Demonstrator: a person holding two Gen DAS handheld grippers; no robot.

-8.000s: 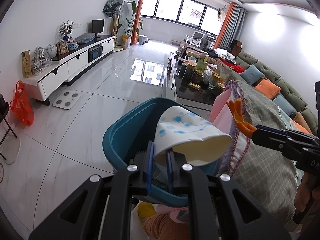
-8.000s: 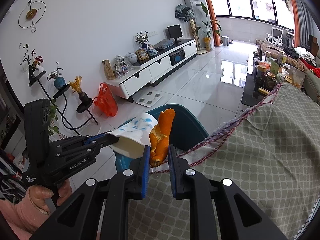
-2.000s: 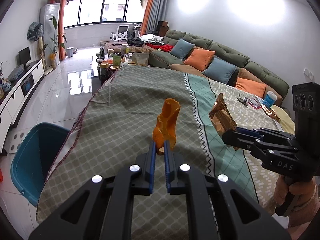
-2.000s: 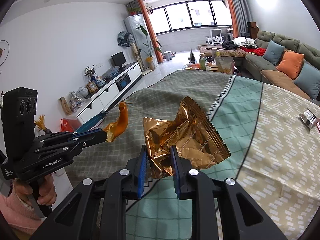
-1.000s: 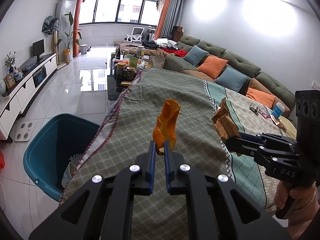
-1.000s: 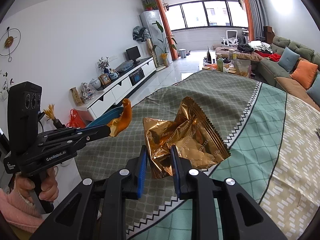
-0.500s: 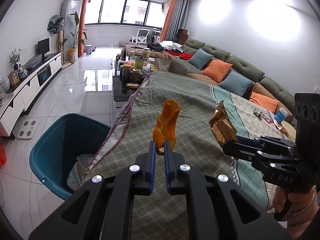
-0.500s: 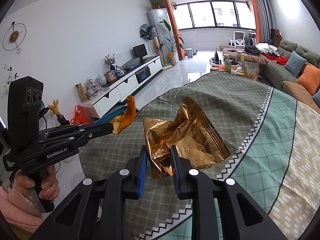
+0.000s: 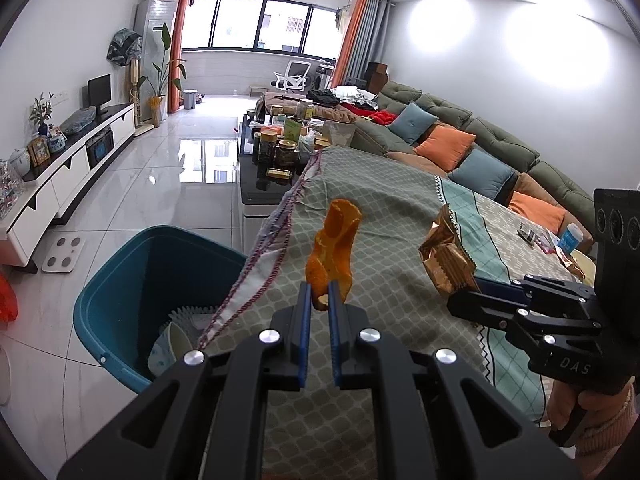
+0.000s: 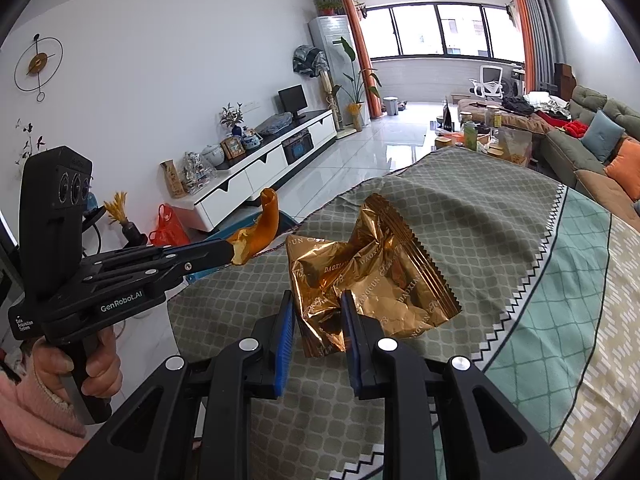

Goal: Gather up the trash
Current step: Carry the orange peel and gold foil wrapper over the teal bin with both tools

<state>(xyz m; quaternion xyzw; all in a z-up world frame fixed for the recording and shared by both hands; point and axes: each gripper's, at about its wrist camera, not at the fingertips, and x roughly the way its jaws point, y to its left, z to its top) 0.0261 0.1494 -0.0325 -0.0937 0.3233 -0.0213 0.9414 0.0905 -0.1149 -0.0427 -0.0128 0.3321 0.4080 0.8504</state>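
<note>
An orange peel (image 9: 334, 252) sits between the blue pads (image 9: 305, 340) of the black left claw (image 9: 320, 304). The snack wrapper (image 10: 360, 276) is shiny gold-bronze with printed lettering. At nine o'clock stands a teal bin (image 9: 120, 280). The desk (image 10: 480, 216) wears a grey-green lattice-patterned cloth bordered by white zigzag, then teal checks.

My room is bright. Daylight comes in through the big window (image 9: 260, 24) and shines on the floor (image 9: 192, 156). Two white glare spots sit on the wall (image 9: 532, 36). My pictures bend round, with black corners. Everything looks sharp.
</note>
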